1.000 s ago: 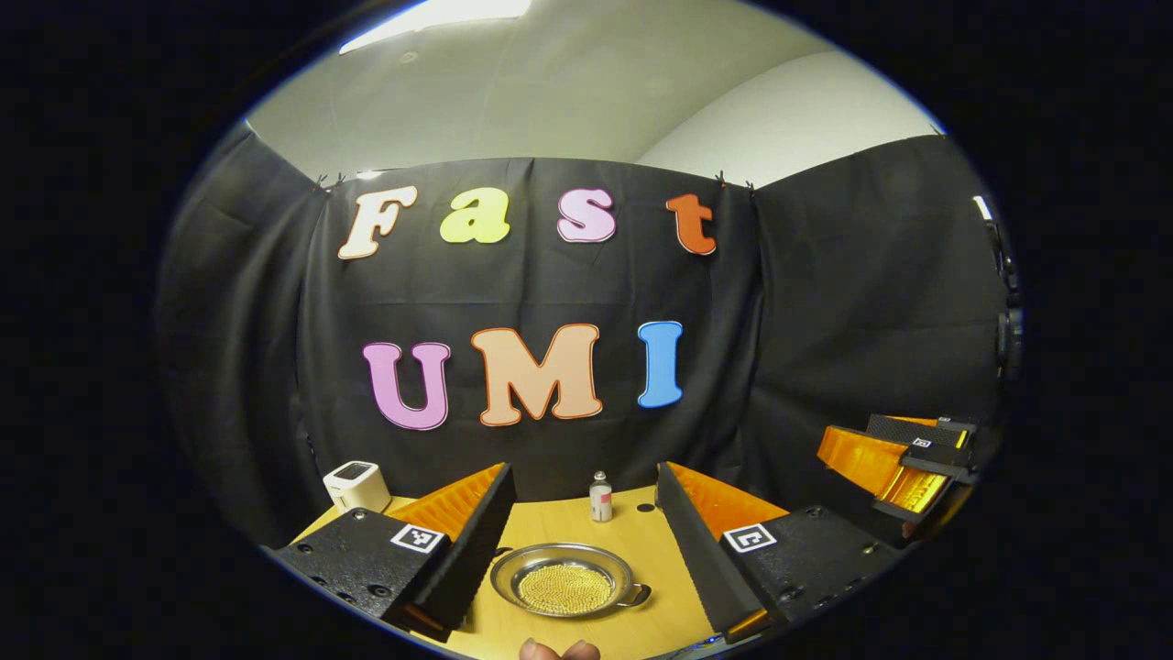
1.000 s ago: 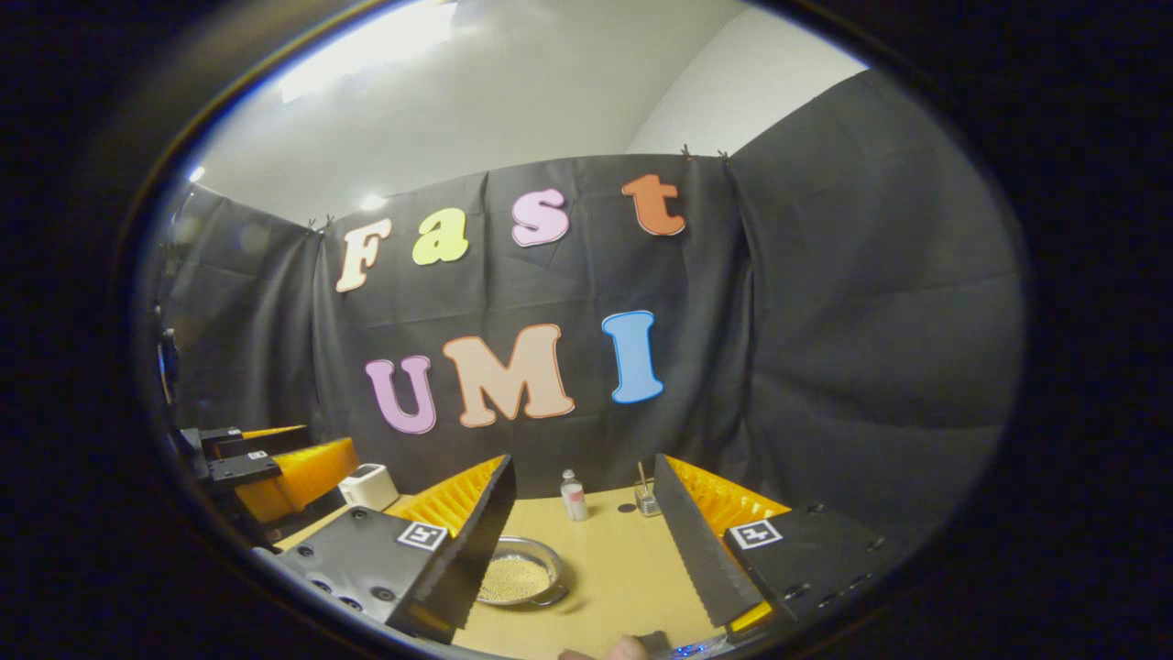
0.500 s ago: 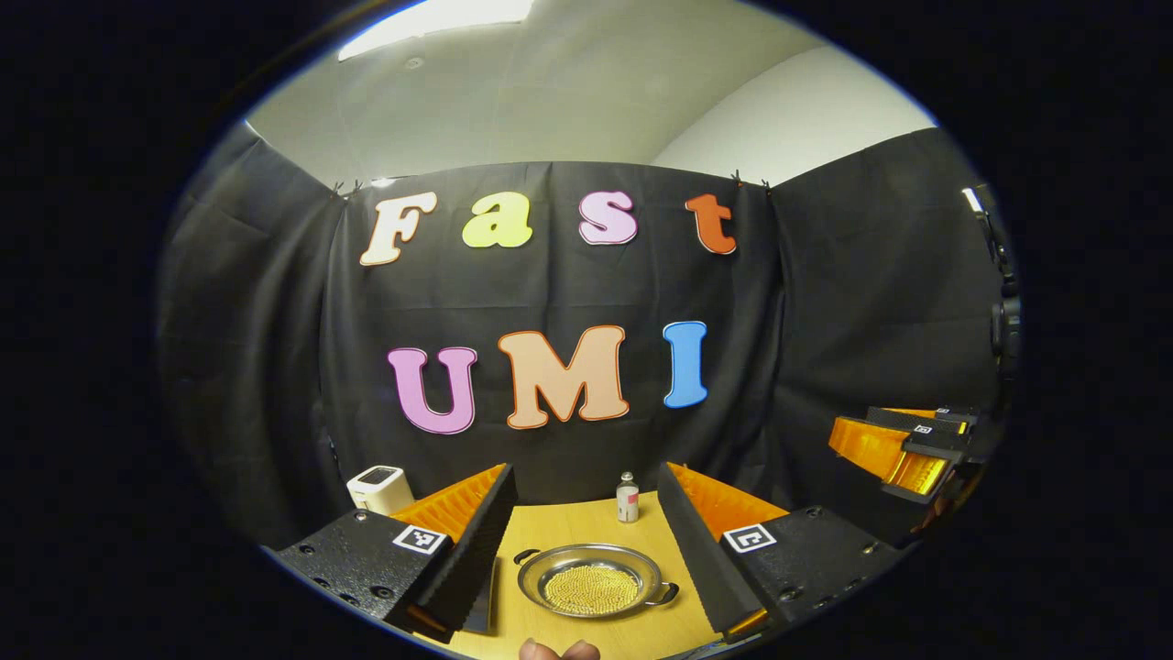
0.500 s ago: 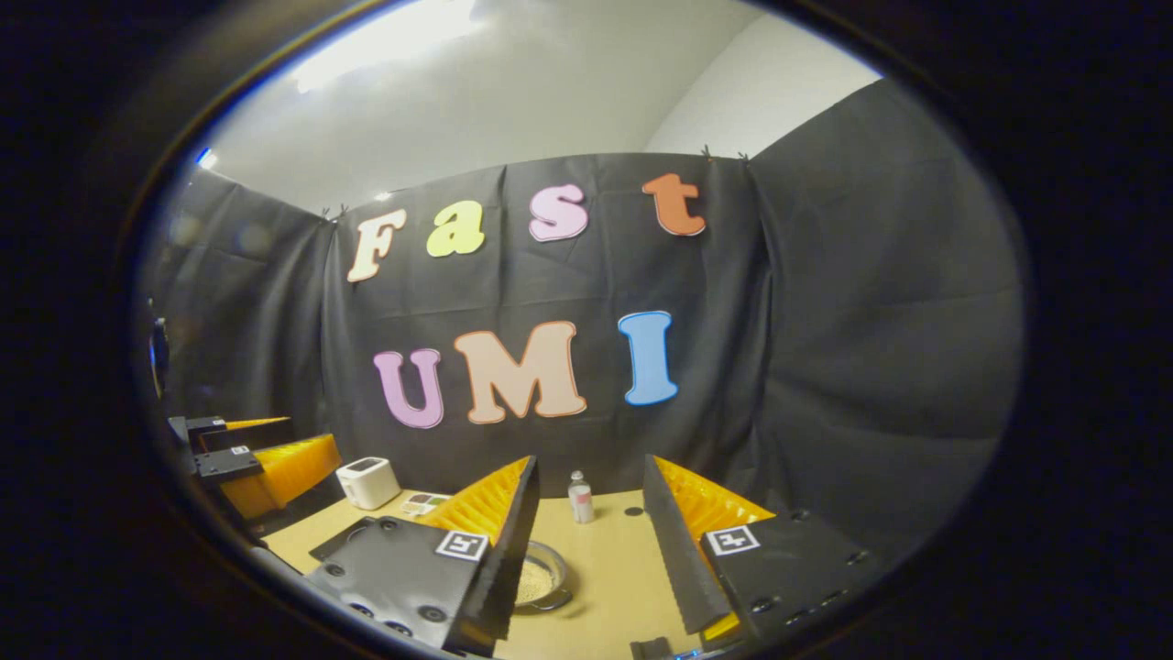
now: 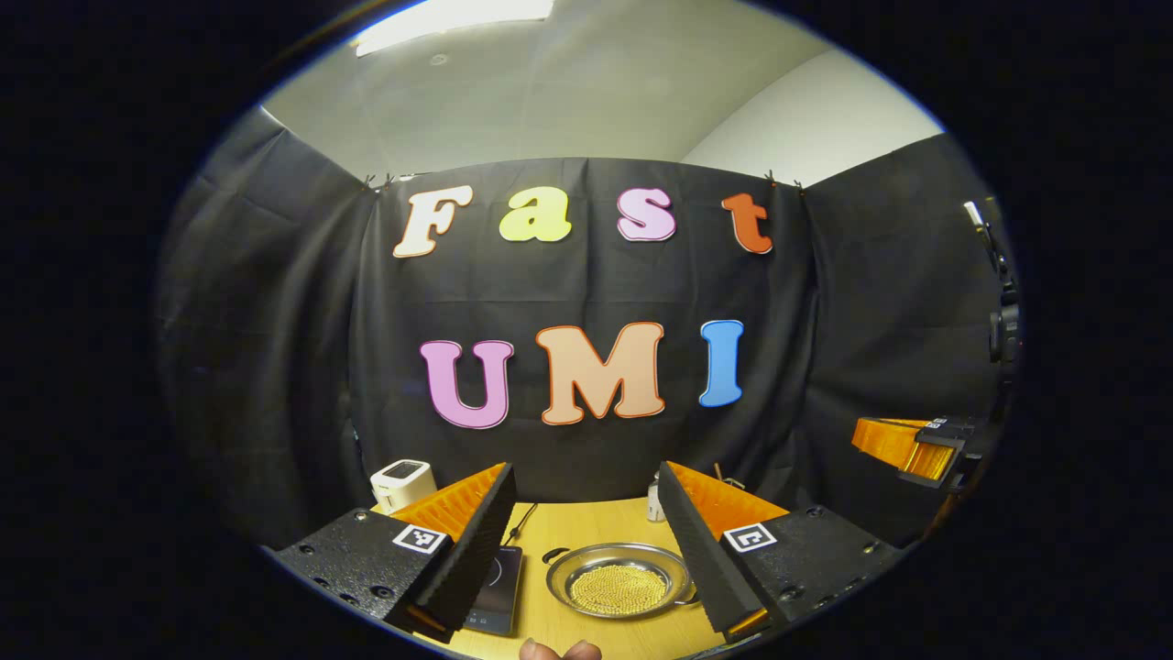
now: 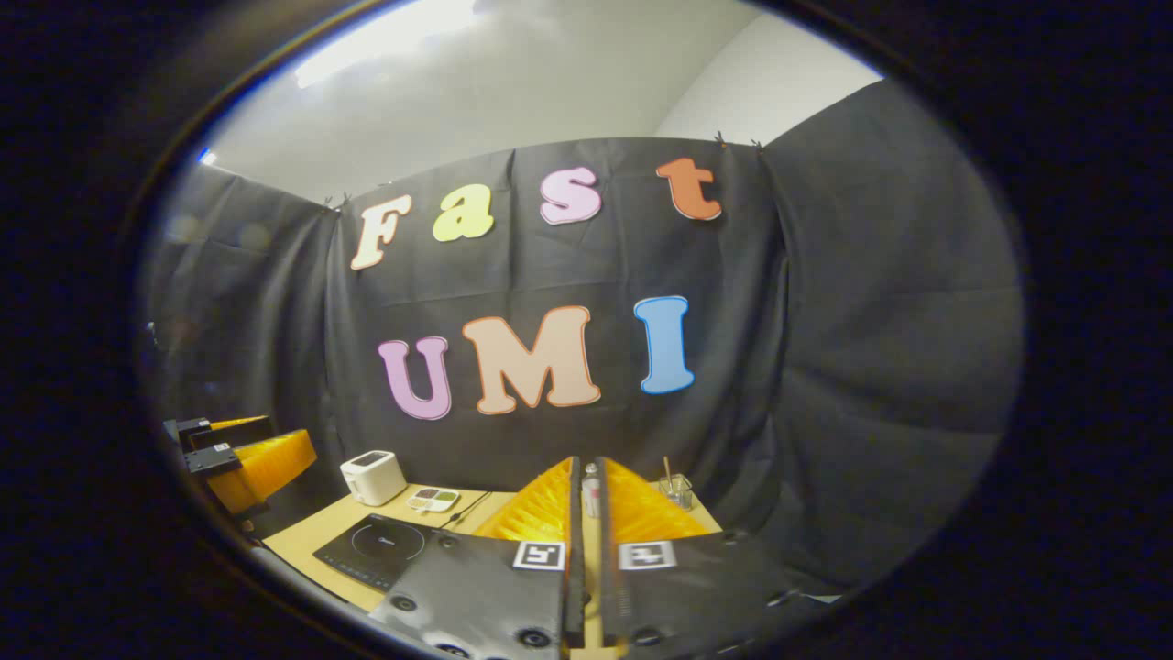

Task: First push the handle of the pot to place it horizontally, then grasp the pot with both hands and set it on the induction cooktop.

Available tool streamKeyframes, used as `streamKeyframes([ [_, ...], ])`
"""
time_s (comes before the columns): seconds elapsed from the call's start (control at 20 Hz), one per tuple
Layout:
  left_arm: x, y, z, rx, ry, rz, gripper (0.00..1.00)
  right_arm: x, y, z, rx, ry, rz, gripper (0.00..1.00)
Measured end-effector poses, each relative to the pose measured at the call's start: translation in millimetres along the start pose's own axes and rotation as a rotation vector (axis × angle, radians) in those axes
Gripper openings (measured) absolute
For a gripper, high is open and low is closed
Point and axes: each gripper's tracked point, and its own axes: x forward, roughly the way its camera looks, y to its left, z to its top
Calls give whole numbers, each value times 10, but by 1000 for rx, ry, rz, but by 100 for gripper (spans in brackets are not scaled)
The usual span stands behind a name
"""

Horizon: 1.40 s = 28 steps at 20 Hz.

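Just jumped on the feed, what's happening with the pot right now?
Nobody has the pot yet. It sits on the wooden table with small yellow beads in it, to the right of the induction cooktop, not on it. The left gripper hangs open above the table with the pot between its fingers, not touching. The right gripper has its fingers almost closed on nothing, off to the right. The cooktop is bare.
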Motion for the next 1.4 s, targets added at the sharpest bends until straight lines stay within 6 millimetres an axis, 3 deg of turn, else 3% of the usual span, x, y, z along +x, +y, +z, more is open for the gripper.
streamKeyframes([
  [0.1,41,207,25,3,-17,32,94,104,133,-192,-8,56,20,2],
  [0.45,169,756,-219,-29,12,67,92,439,584,-782,-22,196,105,2],
  [0.7,280,1083,-368,-55,31,54,95,631,783,-1202,-59,289,106,2],
  [0.85,341,1221,-467,-74,28,37,92,651,796,-1482,-61,346,76,0],
  [1.0,357,1408,-581,-84,62,74,96,660,822,-1832,-70,435,80,3],
  [1.1,409,1449,-560,-90,51,98,92,695,816,-2082,-91,491,94,3],
  [1.25,485,1459,-776,-63,109,135,95,744,792,-2492,-87,595,121,3],
  [1.4,616,1444,-828,-64,136,170,96,751,716,-2823,-100,666,163,0],
])
